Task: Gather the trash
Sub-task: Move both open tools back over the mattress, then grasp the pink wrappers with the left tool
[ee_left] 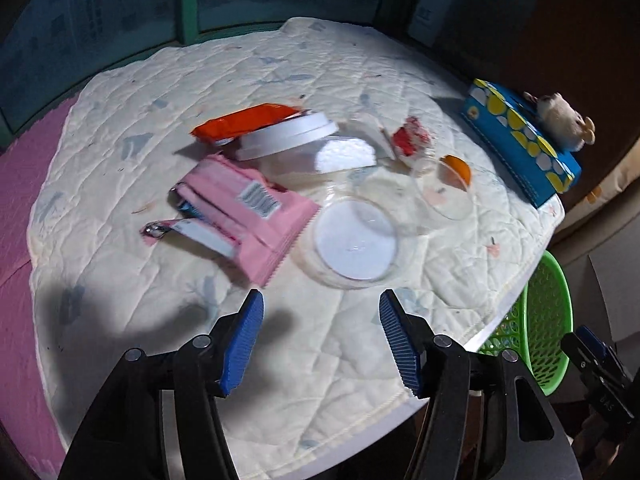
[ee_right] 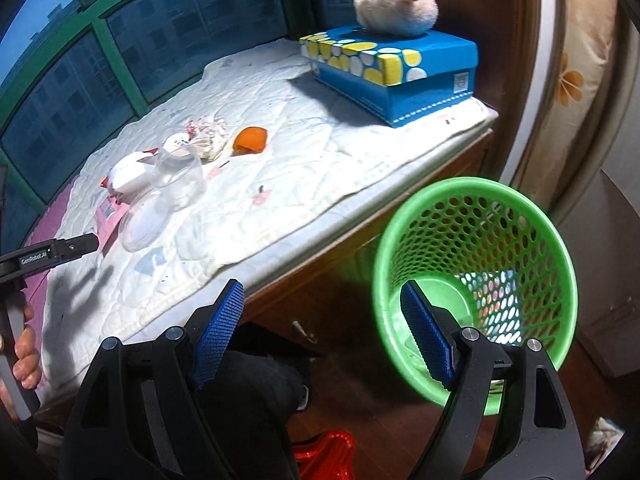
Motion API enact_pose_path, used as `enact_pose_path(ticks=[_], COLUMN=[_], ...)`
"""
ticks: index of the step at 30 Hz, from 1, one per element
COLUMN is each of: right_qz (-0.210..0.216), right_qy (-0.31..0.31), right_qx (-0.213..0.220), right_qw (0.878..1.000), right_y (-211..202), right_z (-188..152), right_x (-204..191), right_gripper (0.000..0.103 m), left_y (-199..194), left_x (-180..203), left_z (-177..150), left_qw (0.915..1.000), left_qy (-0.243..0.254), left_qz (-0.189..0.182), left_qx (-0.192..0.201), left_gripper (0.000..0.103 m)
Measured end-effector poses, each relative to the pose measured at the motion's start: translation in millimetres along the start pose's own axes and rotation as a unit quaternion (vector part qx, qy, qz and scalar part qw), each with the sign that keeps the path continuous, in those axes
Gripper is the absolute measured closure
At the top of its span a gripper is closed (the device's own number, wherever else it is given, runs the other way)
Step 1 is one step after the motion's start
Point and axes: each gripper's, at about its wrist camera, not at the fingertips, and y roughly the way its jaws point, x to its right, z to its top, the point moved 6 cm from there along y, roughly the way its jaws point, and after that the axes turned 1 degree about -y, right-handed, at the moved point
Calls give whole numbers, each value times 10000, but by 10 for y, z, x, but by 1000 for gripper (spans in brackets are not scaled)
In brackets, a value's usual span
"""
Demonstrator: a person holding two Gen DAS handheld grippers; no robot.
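The left gripper hangs over the near part of the quilt, jaws wide and holding nothing. Straight ahead of the jaws, and nearest of all the trash, lies a clear cup on its side. Its mouth faces the gripper and its long axis runs away toward the far edge, so the fingers would have to close across the rim or the wall, not along it. Just to the left of the cup lies a pink wrapper, lying aslant. Farther on are an orange wrapper and a white lid, which touch or overlap. Toward the right edge sit a second clear cup with an orange peel seen through or just behind it, and a crumpled red-and-white scrap.

The right gripper is off the quilt, past its right edge, jaws wide and empty, held by the green bin on the floor. One finger shows against the bin's mouth.

So the left gripper is much the nearer to the trash. The bin lies to its right and below the quilt's edge, so whatever it picks must travel rightward and over that edge. The blue box with a plush toy at the far right corner looks like no trash.
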Motion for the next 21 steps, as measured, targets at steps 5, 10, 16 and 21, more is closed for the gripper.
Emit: enact_pose_path(ticks=[5,10,16,21], right_qz=[107,162,183,213], right_qy=[-145,-248,-311,-339], right_qx=[16,46,-1,-60], right_qw=[9998,9995,9994,9992], right_y=[3,-10,35,123], right_z=[62,126,173,235], right_x=[-176,-266,-331,-379], right_gripper=[23,23,23,23], left_y=[80,174,350,472], left_x=[-451,-620,-715,-763], left_z=[63,139,220,255], left_qw=[9977,9948,9880,9811], left_qy=[-659,-1008,-1478,-1816], left_qz=[100,-14,-265,-442], left_qx=[-106,-163,-356,-495], left_gripper=[45,45,45,45])
